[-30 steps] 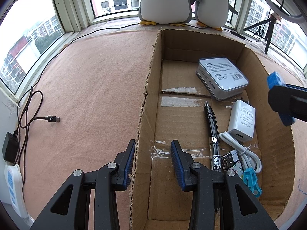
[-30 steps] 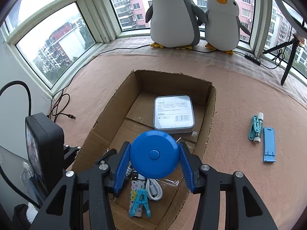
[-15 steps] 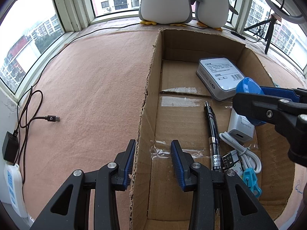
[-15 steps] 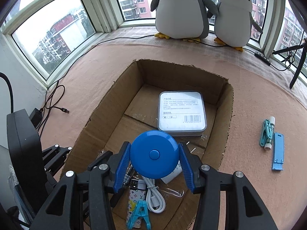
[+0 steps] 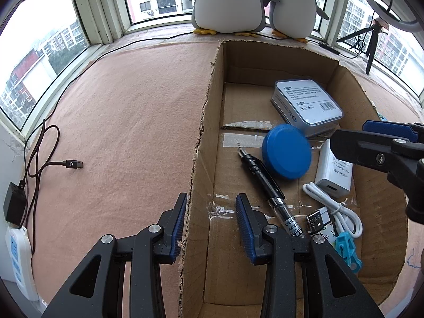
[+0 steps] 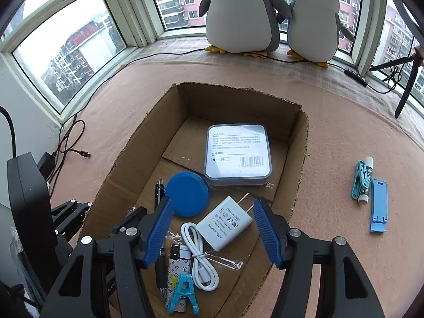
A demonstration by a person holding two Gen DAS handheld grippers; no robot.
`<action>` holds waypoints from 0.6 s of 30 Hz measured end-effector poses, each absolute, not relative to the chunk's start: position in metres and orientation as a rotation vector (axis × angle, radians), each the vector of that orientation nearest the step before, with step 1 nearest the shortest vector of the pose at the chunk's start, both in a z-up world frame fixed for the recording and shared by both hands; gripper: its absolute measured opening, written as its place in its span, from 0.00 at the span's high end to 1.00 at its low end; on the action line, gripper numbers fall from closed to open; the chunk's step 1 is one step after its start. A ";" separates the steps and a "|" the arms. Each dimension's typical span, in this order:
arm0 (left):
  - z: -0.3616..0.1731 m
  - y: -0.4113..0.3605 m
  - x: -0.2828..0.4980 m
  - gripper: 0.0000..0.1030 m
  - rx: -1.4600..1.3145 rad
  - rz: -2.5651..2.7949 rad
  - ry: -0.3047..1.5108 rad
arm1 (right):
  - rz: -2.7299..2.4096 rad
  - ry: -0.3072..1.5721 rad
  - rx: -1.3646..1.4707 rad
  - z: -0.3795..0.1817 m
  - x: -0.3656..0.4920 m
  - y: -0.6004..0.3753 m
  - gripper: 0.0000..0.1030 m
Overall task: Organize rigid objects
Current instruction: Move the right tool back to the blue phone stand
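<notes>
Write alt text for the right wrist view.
Open right tongs hang over a cardboard box, a blue round case lying free below them. In the box too: a white charger, a white cable and a grey tin. Two plush penguins sit by the window.

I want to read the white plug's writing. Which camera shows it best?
The right wrist view: the white rectangular charger plug lies whole, prongs and print visible. In the left wrist view, the right gripper's black arm covers part of it.

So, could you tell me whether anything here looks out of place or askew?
Three items lie outside the cardboard box, on the cloth to its right: a blue stand, a glue stick and a teal clip.
</notes>
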State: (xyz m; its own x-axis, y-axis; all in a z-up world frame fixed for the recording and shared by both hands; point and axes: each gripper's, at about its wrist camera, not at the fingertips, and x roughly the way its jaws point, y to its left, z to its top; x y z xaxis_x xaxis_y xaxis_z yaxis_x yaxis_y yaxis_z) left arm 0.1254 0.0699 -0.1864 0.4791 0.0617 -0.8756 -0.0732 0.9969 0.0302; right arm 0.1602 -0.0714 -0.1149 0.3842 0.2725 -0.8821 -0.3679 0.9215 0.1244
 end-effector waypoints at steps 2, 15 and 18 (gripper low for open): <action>-0.187 0.070 0.125 0.62 -0.012 0.082 1.068 | 0.406 1.100 -0.086 -0.112 0.160 -0.076 0.43; -0.186 0.071 0.125 0.62 -0.009 0.083 1.067 | 0.412 1.059 -0.042 -0.090 0.150 -0.103 0.43; -0.186 0.071 0.125 0.62 -0.008 0.084 1.067 | 0.406 1.040 -0.031 -0.083 0.148 -0.111 0.43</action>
State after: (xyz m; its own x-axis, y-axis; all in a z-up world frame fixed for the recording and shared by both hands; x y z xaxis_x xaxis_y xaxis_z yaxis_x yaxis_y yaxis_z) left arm 0.1252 0.0712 -0.1863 0.4795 0.0646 -0.8752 -0.0724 0.9968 0.0339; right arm 0.1479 -0.1112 -0.0825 0.4390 0.3124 -0.8424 -0.3412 0.9253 0.1654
